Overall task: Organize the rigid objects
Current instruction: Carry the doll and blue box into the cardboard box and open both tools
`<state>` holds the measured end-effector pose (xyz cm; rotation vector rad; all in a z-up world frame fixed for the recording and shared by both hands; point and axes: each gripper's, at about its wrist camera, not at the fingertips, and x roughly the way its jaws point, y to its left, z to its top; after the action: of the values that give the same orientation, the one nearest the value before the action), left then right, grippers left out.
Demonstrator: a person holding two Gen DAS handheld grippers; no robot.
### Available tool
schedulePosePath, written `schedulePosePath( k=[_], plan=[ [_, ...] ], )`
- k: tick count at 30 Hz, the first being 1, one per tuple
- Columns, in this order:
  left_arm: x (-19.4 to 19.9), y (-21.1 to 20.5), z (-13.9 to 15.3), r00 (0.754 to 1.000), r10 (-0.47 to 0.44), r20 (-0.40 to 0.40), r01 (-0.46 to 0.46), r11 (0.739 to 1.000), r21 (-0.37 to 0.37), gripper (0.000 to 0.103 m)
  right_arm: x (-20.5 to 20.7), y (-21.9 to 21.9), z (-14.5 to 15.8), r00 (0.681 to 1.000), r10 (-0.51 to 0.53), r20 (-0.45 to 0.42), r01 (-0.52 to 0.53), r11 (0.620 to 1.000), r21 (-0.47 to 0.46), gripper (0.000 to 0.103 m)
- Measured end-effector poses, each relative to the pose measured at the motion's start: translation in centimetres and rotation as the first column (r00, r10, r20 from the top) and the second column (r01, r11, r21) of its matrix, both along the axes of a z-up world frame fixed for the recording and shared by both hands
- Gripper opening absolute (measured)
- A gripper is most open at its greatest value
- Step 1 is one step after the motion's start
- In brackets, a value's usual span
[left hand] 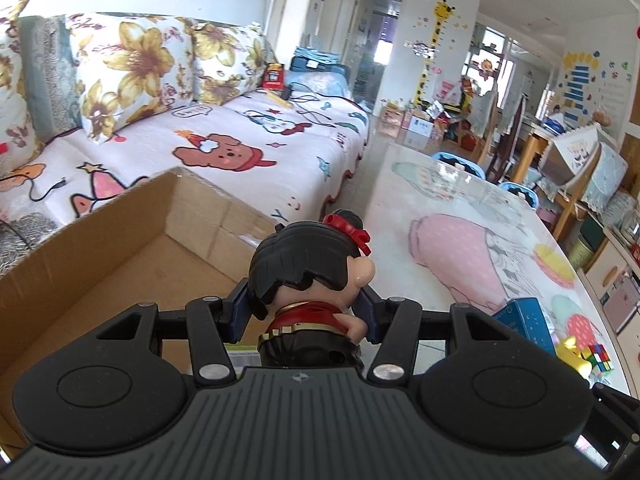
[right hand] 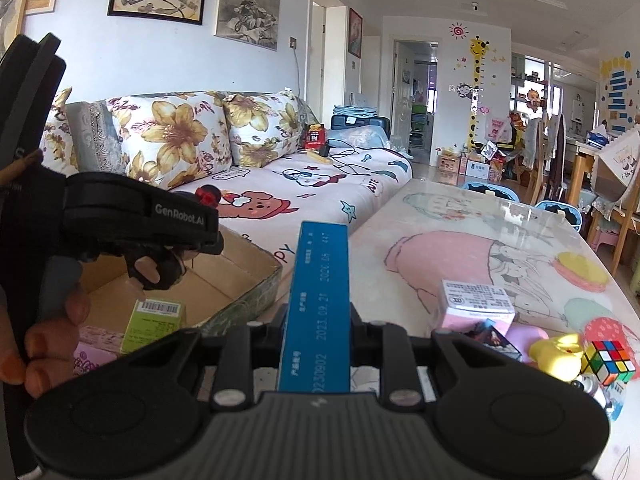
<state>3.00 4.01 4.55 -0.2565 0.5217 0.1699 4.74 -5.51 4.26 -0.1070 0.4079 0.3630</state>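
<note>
My left gripper (left hand: 306,309) is shut on a doll (left hand: 308,268) with black hair, a red bow and a red and black dress. It holds the doll upright over the near right corner of an open cardboard box (left hand: 120,236). My right gripper (right hand: 318,330) is shut on a long flat blue box (right hand: 322,300) that points forward, just right of the cardboard box (right hand: 256,294). In the right wrist view the left gripper (right hand: 192,232) hangs over that box in a person's hand (right hand: 52,332). A green packet (right hand: 154,326) lies inside.
On the table with the cartoon cloth (right hand: 480,220) lie a pink carton (right hand: 476,306), a yellow duck (right hand: 556,356) and a colour cube (right hand: 608,360). A sofa with flowered cushions (right hand: 192,136) stands behind the cardboard box. Chairs and shelves crowd the far right.
</note>
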Motion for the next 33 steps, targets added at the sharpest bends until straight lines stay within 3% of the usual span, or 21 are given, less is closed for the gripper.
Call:
schedulePosePath(
  k=[10, 28, 31, 33],
  plan=[
    [-0.3, 2.3, 0.1, 0.985, 0.167, -0.05, -0.168, 0.986, -0.015, 0.066, 2.9, 5.2, 0.5, 0.994, 0.109, -0.006, -0.109, 0.993, -0.04, 0.024],
    [-0.7, 2.7, 0.3, 0.97, 0.213, -0.118, -0.217, 0.976, -0.02, 0.066, 6.5, 12.0, -1.7, 0.967, 0.246, -0.072, -0.255, 0.956, -0.145, 0.024],
    [-0.6, 2.8, 0.2, 0.969, 0.212, -0.128, -0.217, 0.976, -0.025, 0.066, 6.0, 12.0, -1.8, 0.963, 0.261, -0.07, -0.269, 0.949, -0.162, 0.032],
    [-0.6, 2.8, 0.3, 0.97, 0.205, -0.129, -0.209, 0.978, -0.024, 0.067, 5.3, 11.8, -1.5, 0.965, 0.258, -0.052, -0.264, 0.949, -0.173, 0.056]
  ],
)
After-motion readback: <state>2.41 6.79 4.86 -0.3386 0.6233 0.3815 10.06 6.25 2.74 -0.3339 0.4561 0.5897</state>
